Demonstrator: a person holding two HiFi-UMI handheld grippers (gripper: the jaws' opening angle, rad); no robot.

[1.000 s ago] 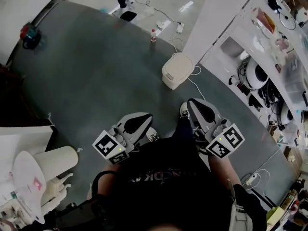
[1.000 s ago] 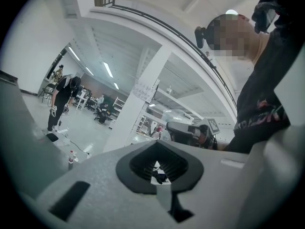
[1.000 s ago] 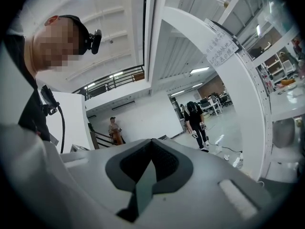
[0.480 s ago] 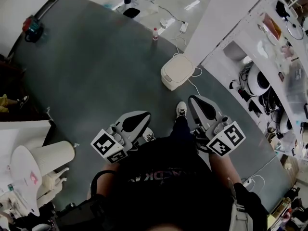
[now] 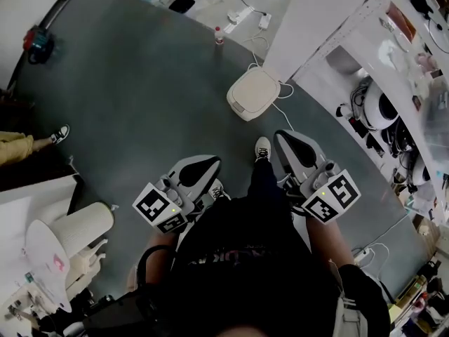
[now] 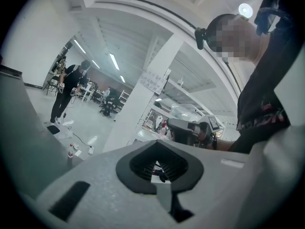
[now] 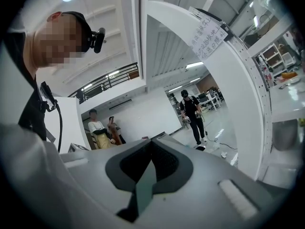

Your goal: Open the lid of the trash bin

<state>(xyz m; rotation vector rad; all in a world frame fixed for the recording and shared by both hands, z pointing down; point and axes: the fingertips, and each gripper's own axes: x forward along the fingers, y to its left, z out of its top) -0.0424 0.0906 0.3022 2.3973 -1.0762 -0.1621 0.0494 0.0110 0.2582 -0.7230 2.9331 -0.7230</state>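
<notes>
Cream trash bin (image 5: 252, 94) closed | left gripper (image 5: 203, 167), right gripper (image 5: 290, 149): jaws together

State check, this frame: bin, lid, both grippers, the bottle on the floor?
trash bin: upright on the floor, neither gripper touching it
lid: closed
left gripper: shut, empty
right gripper: shut, empty
bottle: upright

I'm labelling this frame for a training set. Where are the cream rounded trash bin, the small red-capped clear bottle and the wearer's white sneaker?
cream rounded trash bin (image 5: 252, 92): head view, middle of its closed lid.
small red-capped clear bottle (image 5: 218, 36): head view, its body.
white sneaker (image 5: 262, 148): head view, its upper.
</notes>
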